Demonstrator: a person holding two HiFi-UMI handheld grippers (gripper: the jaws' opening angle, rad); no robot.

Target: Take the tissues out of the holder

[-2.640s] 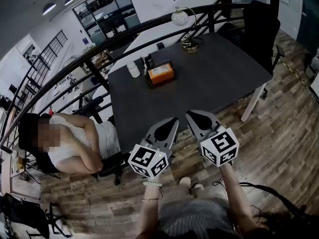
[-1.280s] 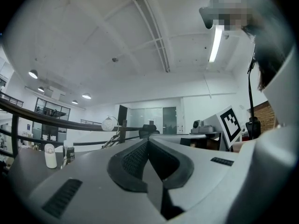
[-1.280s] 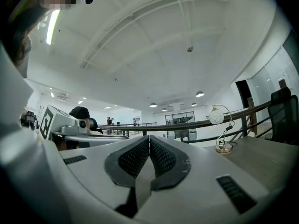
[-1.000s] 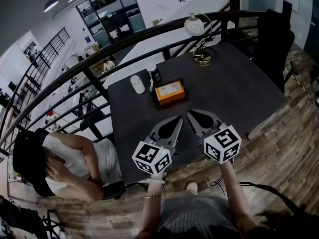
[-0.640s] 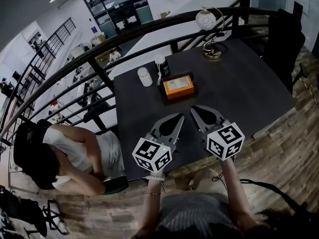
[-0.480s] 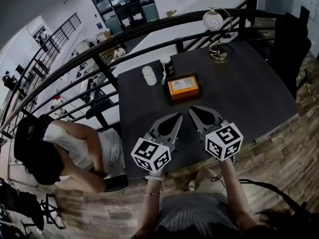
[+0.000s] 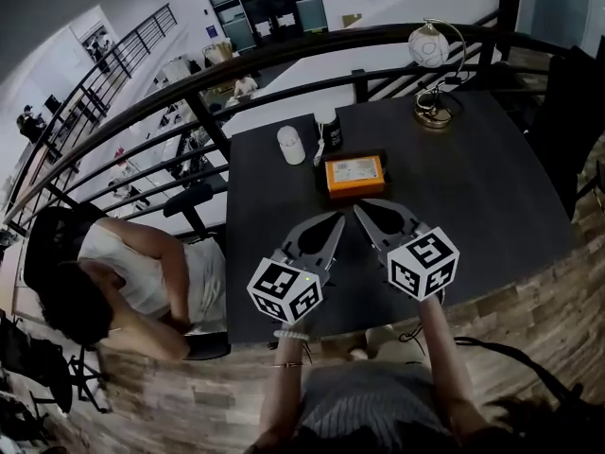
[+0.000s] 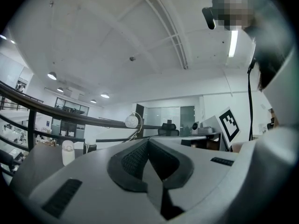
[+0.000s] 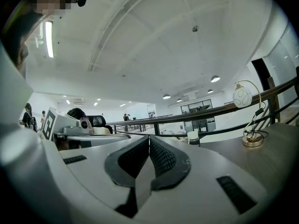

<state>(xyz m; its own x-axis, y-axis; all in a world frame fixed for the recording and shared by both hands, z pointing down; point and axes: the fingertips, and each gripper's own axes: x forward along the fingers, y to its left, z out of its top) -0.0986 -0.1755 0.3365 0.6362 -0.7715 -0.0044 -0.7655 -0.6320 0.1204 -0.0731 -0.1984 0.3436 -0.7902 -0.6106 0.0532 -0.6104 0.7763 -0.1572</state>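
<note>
An orange tissue pack sits in a dark holder [image 7: 354,174] on the dark table [image 7: 473,197], near its far middle. My left gripper [image 7: 337,218] hovers over the table's near part, jaws shut and empty, its tip short of the holder. Beside it my right gripper [image 7: 360,212] is also shut with nothing held, its tip just in front of the holder. In the left gripper view the left gripper [image 8: 148,141] points level over the table; the right gripper [image 9: 149,139] in its own view does the same. The holder is hidden in both gripper views.
A white bottle [image 7: 291,145] and a small dark bottle [image 7: 330,136] stand behind the holder. A globe desk lamp [image 7: 432,53] stands at the far right corner. A black railing [image 7: 189,97] runs behind the table. A seated person [image 7: 123,272] is at the left.
The head view has shifted, so the table and holder sit closer and more central. Both grippers stay shut and side by side, now nearer the holder.
</note>
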